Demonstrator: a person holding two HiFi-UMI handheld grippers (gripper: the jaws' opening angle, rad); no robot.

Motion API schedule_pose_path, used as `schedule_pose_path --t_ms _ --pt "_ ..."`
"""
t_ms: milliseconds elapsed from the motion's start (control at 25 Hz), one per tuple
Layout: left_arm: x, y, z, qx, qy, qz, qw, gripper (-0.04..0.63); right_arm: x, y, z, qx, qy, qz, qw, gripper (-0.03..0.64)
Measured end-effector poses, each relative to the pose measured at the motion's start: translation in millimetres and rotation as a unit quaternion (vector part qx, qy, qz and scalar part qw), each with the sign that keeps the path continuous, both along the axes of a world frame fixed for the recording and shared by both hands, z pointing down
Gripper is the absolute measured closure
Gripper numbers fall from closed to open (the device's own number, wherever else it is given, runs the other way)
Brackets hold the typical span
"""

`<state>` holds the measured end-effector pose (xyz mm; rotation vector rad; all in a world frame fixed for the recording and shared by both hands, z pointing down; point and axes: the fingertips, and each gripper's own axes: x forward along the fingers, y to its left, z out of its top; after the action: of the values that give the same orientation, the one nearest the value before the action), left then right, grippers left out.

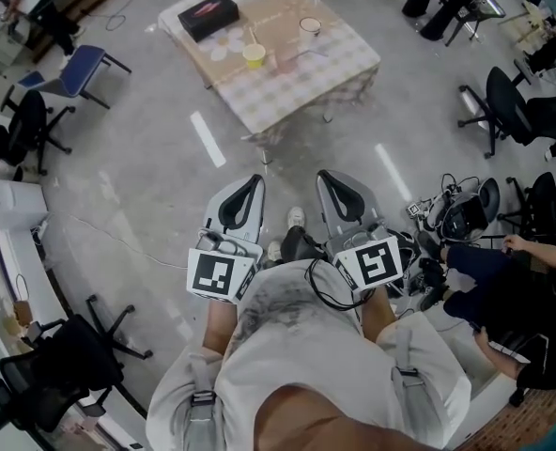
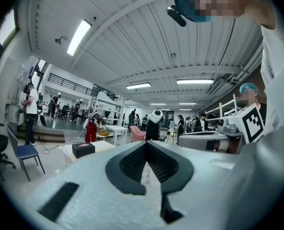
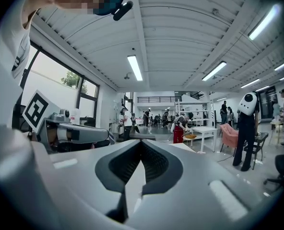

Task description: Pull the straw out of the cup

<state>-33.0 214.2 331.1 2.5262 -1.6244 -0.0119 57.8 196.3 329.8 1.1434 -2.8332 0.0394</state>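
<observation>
Far ahead stands a table with a checked cloth (image 1: 330, 73). On it are a small yellow cup (image 1: 254, 55) and a clear glass (image 1: 310, 26); from this distance I cannot make out a straw. My left gripper (image 1: 255, 179) and right gripper (image 1: 322, 175) are held side by side close to my body, pointing level toward the table and well short of it. Both are shut with nothing between the jaws. The left gripper view shows the left gripper's (image 2: 146, 143) pads meeting, and the right gripper view shows the same for the right gripper (image 3: 141, 143).
A black box (image 1: 208, 15) lies on the table's far left. A blue chair (image 1: 79, 71) stands left of the table and black office chairs (image 1: 508, 106) to its right. A seated person (image 1: 522, 280) and some gear (image 1: 466, 216) are close on my right. A black chair (image 1: 53, 365) sits at lower left.
</observation>
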Motion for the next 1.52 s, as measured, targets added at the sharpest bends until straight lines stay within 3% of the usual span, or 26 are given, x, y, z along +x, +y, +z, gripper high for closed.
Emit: schedule_pose_path --t_ms 520,880,1520 --pt "21.7 -83.7 -11.4 0.007 -0.012 -0.035 0.9993 0.591 18.6 -89.1 -8.6 0.006 -0.006 -0.039 0.999 0.608" --pt "34.2 -113.7 -11.5 0.002 -0.015 -0.064 0.9978 0.591 31.9 -122.7 -10.0 0.002 -0.010 -0.067 0.998 0.607" --pt "37.8 -159.8 -4.2 -0.003 -0.020 -0.057 0.9982 0.591 36.3 -166.0 2.0 -0.012 -0.012 -0.058 0.998 0.607"
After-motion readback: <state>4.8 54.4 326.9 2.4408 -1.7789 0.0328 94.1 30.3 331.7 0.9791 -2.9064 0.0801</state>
